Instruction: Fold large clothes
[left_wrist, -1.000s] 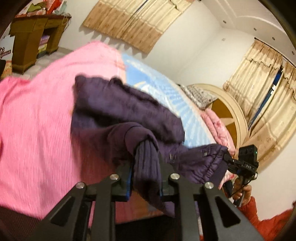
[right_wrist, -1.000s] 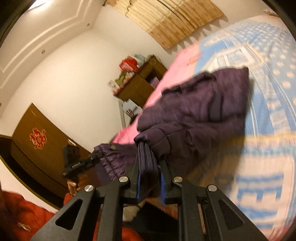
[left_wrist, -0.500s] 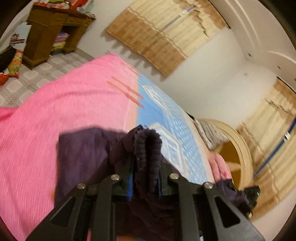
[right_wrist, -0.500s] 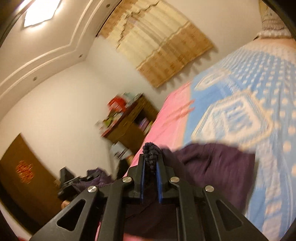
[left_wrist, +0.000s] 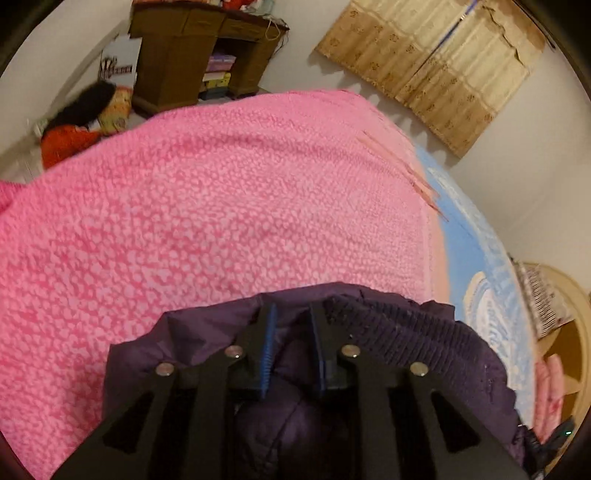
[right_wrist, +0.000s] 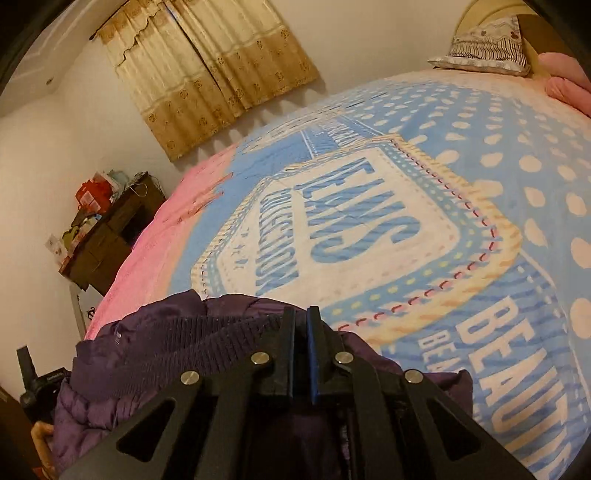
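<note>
A dark purple padded jacket (left_wrist: 424, 354) with a ribbed knit hem lies bunched on the bed, right under both grippers. In the left wrist view my left gripper (left_wrist: 291, 317) is open, its blue-padded fingers apart with nothing between them, just above the jacket. In the right wrist view the jacket (right_wrist: 155, 354) fills the lower left, its ribbed band running to my right gripper (right_wrist: 301, 317). The right jaws stand almost together with a thin gap and no cloth visible between them.
The bed has a pink knitted blanket (left_wrist: 221, 206) on the left and a blue printed blanket (right_wrist: 424, 206) on the right. A brown wooden desk (left_wrist: 199, 48) stands by the wall. Beige curtains (right_wrist: 207, 70) hang behind. A pillow (right_wrist: 487, 48) lies at the headboard.
Both grippers carried the jacket's ribbed edge forward and down onto the bed. The left gripper has opened and let go. The ribbed cloth no longer shows between the right jaws.
</note>
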